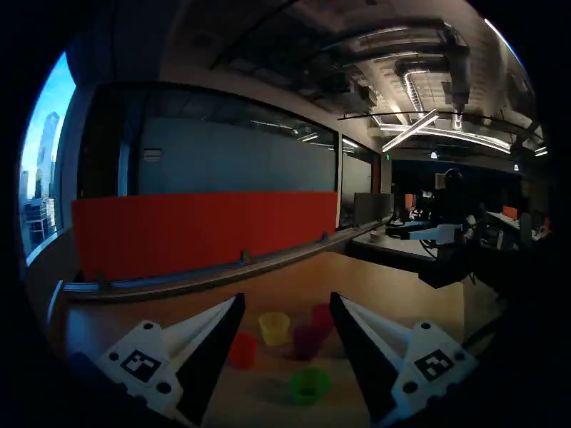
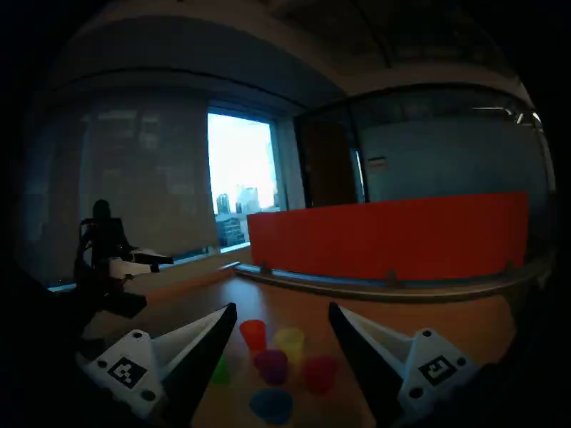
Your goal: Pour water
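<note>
**Left gripper view.** The left gripper [image 1: 285, 299] hovers low over a smooth wooden table [image 1: 378, 278]. Its jaws stand wide apart and grip nothing. The fingers [image 1: 207, 342] are tapered wedges, white outside and black on the inner face, each with a square black-and-white marker. Between and just beyond the tips stands a loose cluster of small, upright plastic cups with flared rims. The yellow cup [image 1: 274, 327] is in the middle, the orange cup [image 1: 243, 349] to its left, and the purple cup [image 1: 307, 341] and red cup [image 1: 322, 316] to its right. The green cup [image 1: 310, 385] is nearest. A matte red partition [image 1: 207, 228] runs along the far table edge. Overhead are ribbed metal ducts [image 1: 421, 78] and strip lights [image 1: 410, 132].

**Right gripper view.** The right gripper [image 2: 282, 308] also has its jaws spread and empty. From here a blue cup [image 2: 271, 405] is nearest, and the green cup is half hidden behind the left finger. A bright window [image 2: 239, 164] with towers lies far left.
</note>
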